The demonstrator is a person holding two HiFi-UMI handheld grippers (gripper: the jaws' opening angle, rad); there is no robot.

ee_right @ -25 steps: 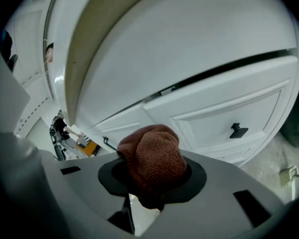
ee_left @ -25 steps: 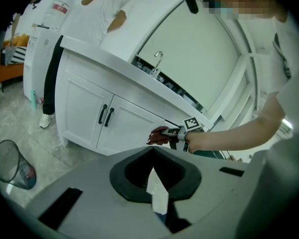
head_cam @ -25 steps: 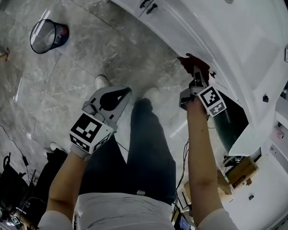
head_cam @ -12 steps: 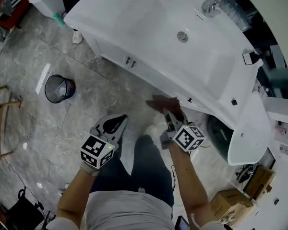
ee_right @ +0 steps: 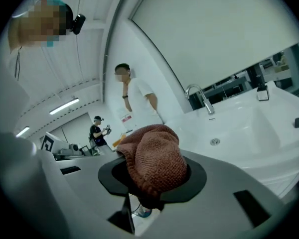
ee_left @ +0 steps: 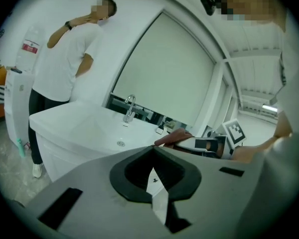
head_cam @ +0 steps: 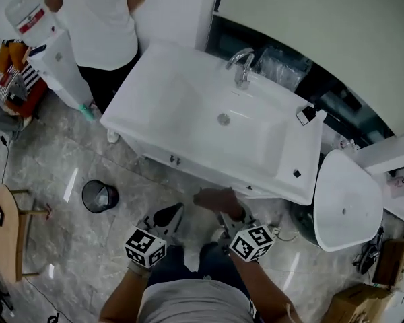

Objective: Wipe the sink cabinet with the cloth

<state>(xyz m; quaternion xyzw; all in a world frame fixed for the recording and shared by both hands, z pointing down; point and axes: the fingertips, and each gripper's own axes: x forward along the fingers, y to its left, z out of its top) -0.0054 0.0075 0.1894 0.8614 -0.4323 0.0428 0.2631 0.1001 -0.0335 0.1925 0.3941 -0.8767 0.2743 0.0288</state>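
Grey marble floor [head_cam: 47, 173] underfoot, white sink cabinet [head_cam: 158, 153] ahead, its long axis running from 10 o'clock to 4 o'clock in the head view. Holds the cloth [ee_right: 157, 161] in the right tongs [head_cam: 225, 209], which are closed on a rust-brown knitted wad that bulges over the tips and hides them. Carries nothing in the left tongs [head_cam: 170, 217], closed tip to tip with only a thin slit between.

Places the cloth at 12 o'clock from the right tongs, just below the cabinet's lower front edge toward its 4 o'clock end. Cannot tell whether touching the panel or just short of it. Puts the right tongs nearer the cabinet, with the left beside them at 9 o'clock and slightly further back. Calls, by the look of it, for a push toward 12 o'clock to press the wad on the front panel, then strokes along the 10-to-4 line.

Basin [head_cam: 188, 106] on top, bare but for its drain, with tap [head_cam: 241, 66] at the far rim. Bin [head_cam: 99, 196] on the floor at 9 o'clock, well apart from both tongs, dark-lined, contents too small to tell. Person [head_cam: 97, 19] standing beyond the cabinet's 10 o'clock end, away from the front panel.
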